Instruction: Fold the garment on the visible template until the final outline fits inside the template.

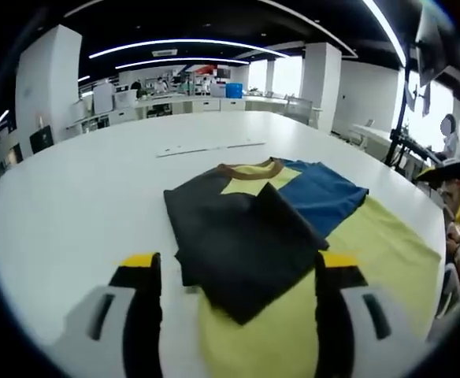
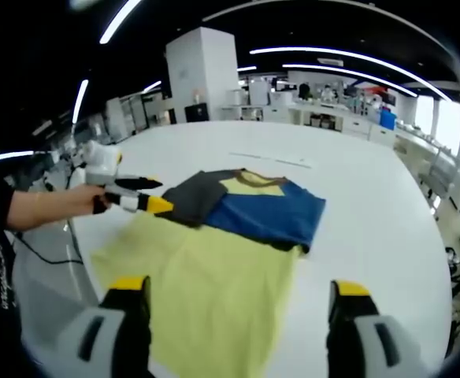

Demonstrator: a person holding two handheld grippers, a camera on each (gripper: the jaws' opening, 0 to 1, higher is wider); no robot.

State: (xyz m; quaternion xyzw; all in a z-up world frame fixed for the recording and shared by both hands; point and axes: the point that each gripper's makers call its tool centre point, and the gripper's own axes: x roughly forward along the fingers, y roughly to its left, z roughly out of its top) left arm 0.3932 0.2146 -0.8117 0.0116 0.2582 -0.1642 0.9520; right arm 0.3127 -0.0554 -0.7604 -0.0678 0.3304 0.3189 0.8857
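A yellow T-shirt [image 1: 372, 244] with a brown collar [image 1: 250, 168] lies flat on the white table [image 1: 96, 181]. Its dark grey sleeve [image 1: 238, 236] is folded in over the chest, and its blue sleeve [image 1: 320, 193] lies folded beside it. My left gripper [image 1: 239, 264] is open, hovering over the dark fold. In the right gripper view, the left gripper [image 2: 161, 195] sits in a hand by the dark sleeve [image 2: 194, 197], jaws apart and nothing between them. My right gripper [image 2: 238, 285] stands open above the yellow hem [image 2: 206, 291], near the blue sleeve [image 2: 269, 213].
A thin pale strip [image 1: 210, 147] lies on the table beyond the collar, seen too as the strip [image 2: 269, 160]. A person [image 1: 454, 205] sits at the table's right edge. Desks and white pillars [image 2: 202, 75] fill the room behind. The table edge [image 2: 439, 236] curves near.
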